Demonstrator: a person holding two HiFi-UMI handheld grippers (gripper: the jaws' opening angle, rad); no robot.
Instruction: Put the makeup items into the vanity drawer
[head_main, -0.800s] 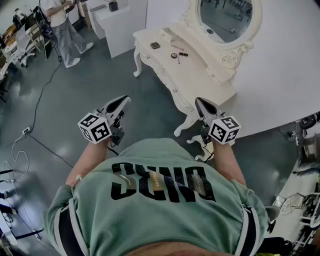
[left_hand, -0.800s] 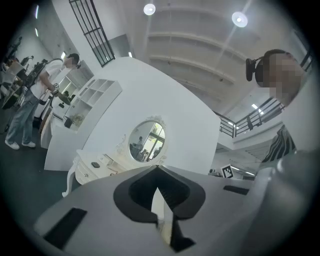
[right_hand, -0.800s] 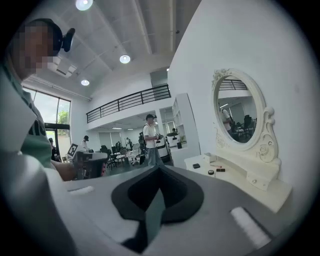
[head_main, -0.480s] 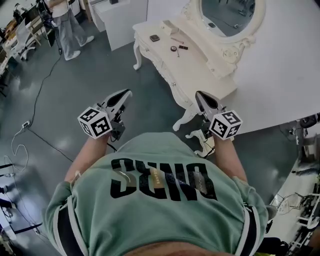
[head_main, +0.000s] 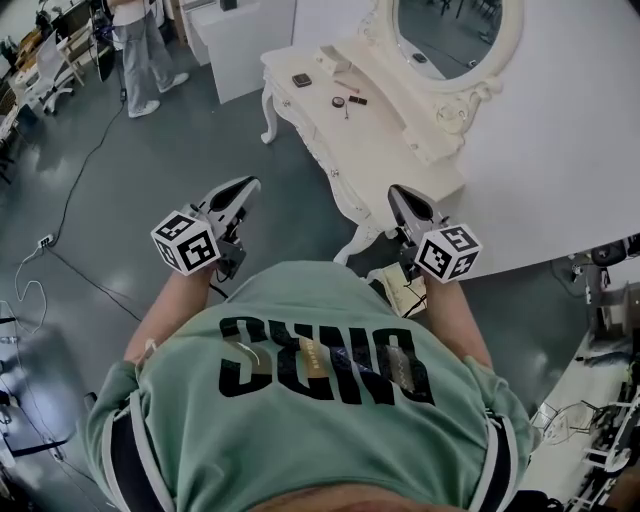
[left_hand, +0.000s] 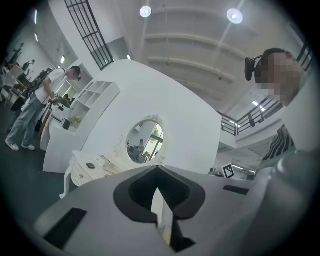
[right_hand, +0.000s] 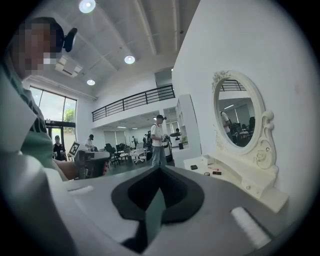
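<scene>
**Both tongs shut and empty, makeup on the vanity top**

At the far left of the head view, a person in pale trousers stands on the grey floor, where a dark cable trails. A white cabinet stands just right of that.

The left gripper is held out in front of the wearer's chest. Its jaws are pressed together with nothing between them, and its marker cube carries black-and-white squares.

Below, the wearer's green shirt bears large black block letters. They appear upside down and cannot be read with certainty.

Ahead and to the right stands the cream vanity table. The makeup items lie on its top, well apart from both grippers: a dark square compact, a thin pencil-like stick, a small round pot and a short dark piece just beside it. A pale box sits near the back edge.

The right gripper is also held level, jaws closed on nothing, with its own marker cube.

Farthest right, the oval mirror rises in its carved frame.
</scene>
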